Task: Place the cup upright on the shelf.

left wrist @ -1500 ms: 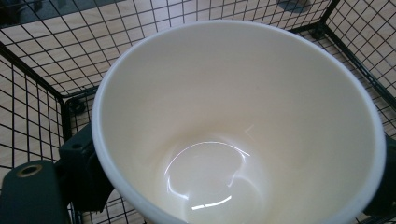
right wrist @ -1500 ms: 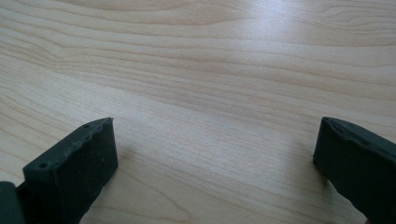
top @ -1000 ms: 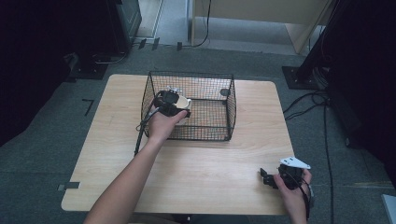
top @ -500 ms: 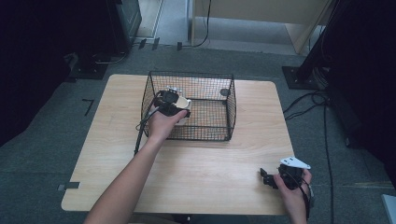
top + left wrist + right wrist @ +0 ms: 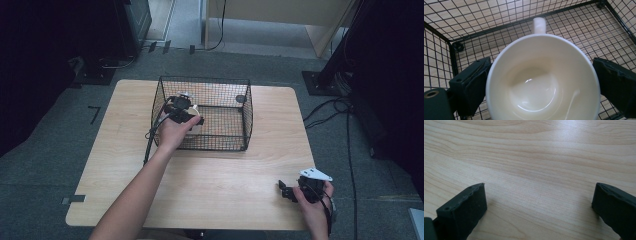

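Note:
A cream-white mug (image 5: pixel 541 85) with its handle pointing away sits between the two black jaws of my left gripper (image 5: pixel 541 63), which presses on both sides of the mug's rim. In the high view the left gripper (image 5: pixel 187 114) holds the mug (image 5: pixel 196 111) inside the left part of a black wire basket (image 5: pixel 205 79), over the basket's mesh floor (image 5: pixel 579 27). Near the table's front right corner, my right gripper (image 5: pixel 284 190) is open low over bare wood. Its jaws (image 5: pixel 539 187) stand wide apart with nothing between them.
The basket stands at the back middle of the wooden table (image 5: pixel 225 170). A small dark round object (image 5: pixel 240 98) lies in the basket's far right corner. A cable (image 5: pixel 148 145) trails from the left gripper down the basket's left side.

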Available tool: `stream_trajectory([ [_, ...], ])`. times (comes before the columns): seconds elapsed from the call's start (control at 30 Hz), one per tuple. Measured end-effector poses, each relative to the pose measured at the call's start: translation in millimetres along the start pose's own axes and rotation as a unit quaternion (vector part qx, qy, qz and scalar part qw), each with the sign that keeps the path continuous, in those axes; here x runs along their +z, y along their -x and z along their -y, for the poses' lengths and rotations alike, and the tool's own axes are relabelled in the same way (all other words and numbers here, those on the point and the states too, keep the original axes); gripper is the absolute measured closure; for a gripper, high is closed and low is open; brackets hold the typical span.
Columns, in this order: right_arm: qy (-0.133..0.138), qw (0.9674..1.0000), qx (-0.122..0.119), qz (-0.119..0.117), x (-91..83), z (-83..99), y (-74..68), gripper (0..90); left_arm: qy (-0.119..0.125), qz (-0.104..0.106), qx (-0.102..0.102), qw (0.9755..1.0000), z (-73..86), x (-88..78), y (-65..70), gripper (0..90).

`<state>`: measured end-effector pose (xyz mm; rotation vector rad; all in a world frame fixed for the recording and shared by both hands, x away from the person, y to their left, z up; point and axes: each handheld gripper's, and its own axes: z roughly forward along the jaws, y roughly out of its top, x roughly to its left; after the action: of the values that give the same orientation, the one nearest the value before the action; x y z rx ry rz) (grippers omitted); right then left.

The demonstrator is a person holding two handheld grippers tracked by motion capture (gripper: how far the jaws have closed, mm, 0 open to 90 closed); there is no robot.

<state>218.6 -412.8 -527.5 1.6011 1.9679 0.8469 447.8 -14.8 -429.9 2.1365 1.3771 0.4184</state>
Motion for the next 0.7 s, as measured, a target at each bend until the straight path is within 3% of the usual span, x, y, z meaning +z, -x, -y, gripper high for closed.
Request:
stream_trajectory([
  [0.3,0.0,1.0,0.0,0.0,0.0,0.0,0.0,0.0,0.004,0.005,0.007,1.0,0.4,-1.4,-0.5,9.8],
  [0.5,0.0,1.0,0.0,0.0,0.0,0.0,0.0,0.0,0.006,0.01,0.001,0.9999,0.4,-2.9,-2.1,10.1],
  [0.7,0.0,1.0,0.0,0.0,0.0,0.0,0.0,0.0,0.02,0.008,0.003,0.9998,0.9,-10.7,-2.1,10.1],
])
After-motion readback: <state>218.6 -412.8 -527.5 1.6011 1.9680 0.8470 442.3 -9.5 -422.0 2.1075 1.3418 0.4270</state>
